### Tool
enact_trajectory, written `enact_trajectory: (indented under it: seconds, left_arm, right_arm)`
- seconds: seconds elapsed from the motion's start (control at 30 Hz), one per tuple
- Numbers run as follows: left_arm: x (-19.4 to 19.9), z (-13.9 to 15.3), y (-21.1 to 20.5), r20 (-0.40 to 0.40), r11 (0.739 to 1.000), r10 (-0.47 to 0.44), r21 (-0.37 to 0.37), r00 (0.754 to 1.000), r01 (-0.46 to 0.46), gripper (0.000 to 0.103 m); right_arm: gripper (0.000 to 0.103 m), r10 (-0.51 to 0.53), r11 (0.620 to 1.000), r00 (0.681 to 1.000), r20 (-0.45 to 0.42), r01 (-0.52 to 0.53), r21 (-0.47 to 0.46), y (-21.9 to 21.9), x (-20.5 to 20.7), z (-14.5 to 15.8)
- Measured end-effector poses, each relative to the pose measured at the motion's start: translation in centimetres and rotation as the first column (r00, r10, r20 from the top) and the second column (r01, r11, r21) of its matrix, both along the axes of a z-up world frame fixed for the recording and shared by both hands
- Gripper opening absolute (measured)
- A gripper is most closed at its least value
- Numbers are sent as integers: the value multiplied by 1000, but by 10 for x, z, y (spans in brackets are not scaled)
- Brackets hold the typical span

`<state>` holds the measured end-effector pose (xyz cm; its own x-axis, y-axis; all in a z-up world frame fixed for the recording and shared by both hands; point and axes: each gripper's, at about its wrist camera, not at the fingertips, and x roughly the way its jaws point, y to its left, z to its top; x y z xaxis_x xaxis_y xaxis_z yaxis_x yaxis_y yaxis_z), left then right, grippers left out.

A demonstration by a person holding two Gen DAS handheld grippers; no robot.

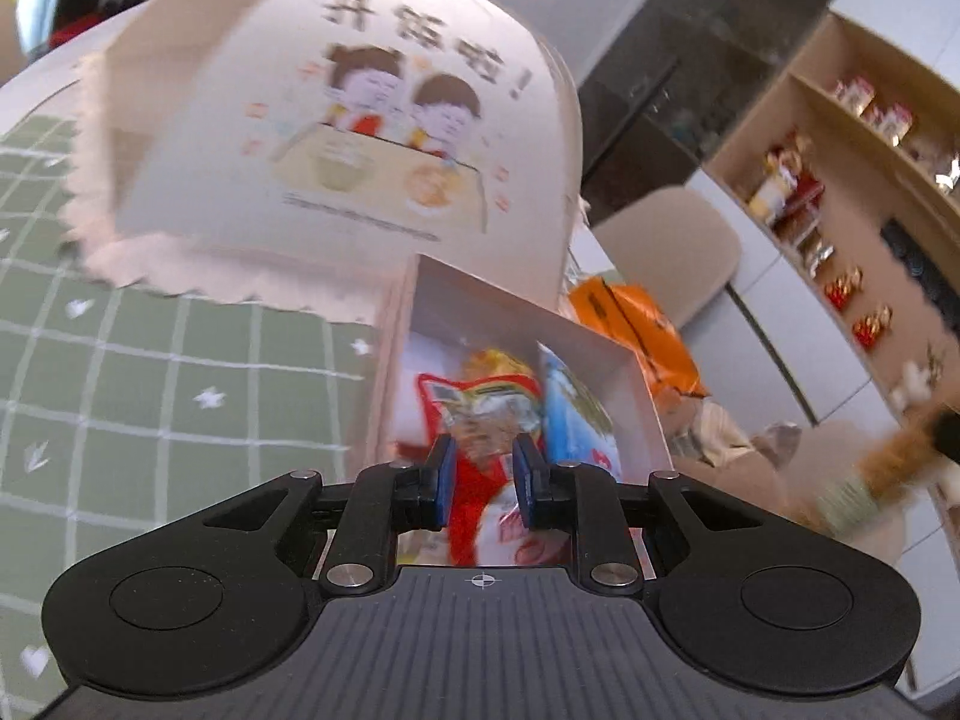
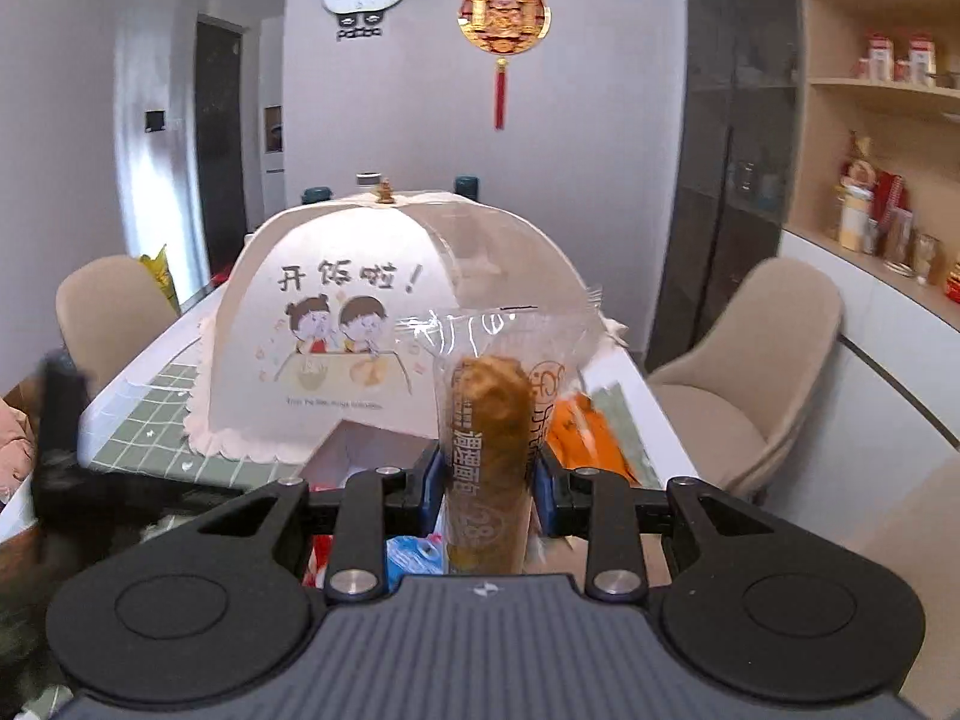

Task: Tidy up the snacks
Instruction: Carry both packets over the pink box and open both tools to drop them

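Note:
My left gripper (image 1: 485, 474) hangs over an open white box (image 1: 480, 300) on the table. Its blue pads pinch a crinkled red and silver snack packet (image 1: 480, 408) that reaches down into the box. A blue packet (image 1: 570, 414) leans against the box's right wall. My right gripper (image 2: 486, 480) is shut on a long brown bread roll in a clear printed wrapper (image 2: 486, 420), held upright above the table's near end. Below it, the right wrist view shows the white box (image 2: 366, 450) and the blue packet (image 2: 414, 558).
A domed white food cover (image 2: 336, 300) with a cartoon print stands just behind the box on the green checked tablecloth (image 1: 150, 360). An orange packet (image 2: 582, 438) lies right of the box. Beige chairs (image 2: 750, 372) flank the table. Wooden shelves (image 2: 870, 180) with jars line the right wall.

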<state>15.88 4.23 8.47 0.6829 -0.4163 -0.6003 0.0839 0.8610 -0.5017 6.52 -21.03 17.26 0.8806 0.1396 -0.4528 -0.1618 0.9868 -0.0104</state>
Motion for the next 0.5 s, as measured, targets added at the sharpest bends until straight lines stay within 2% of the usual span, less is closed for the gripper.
enact_trajectory:
  seconds: [0.07,0.13,0.2,0.27,0.4,0.5]
  left_arm:
    - [-16,3,8,-3,1000,0,-11,1000,0,23]
    - [-30,4,10,-9,999,-18,-27,1000,17,23]
    - [-46,2,9,-19,999,-29,-30,999,28,23]
    - [-56,0,8,-41,999,-39,-27,998,38,23]
    - [-73,-8,12,-76,998,-55,7,996,56,23]
    - [-80,-17,13,-101,997,-58,43,993,62,23]
  right_arm:
    - [29,34,999,999,-42,-33,30,8,28,-5]
    - [29,64,994,990,-126,-53,91,15,64,-18]
    - [29,124,979,960,-250,-78,188,22,104,-43]
    - [30,165,959,931,-324,-76,272,27,130,-68]
    - [30,187,966,911,-367,-103,237,46,159,-100]
    - [41,169,972,918,-358,-95,216,46,152,-104]
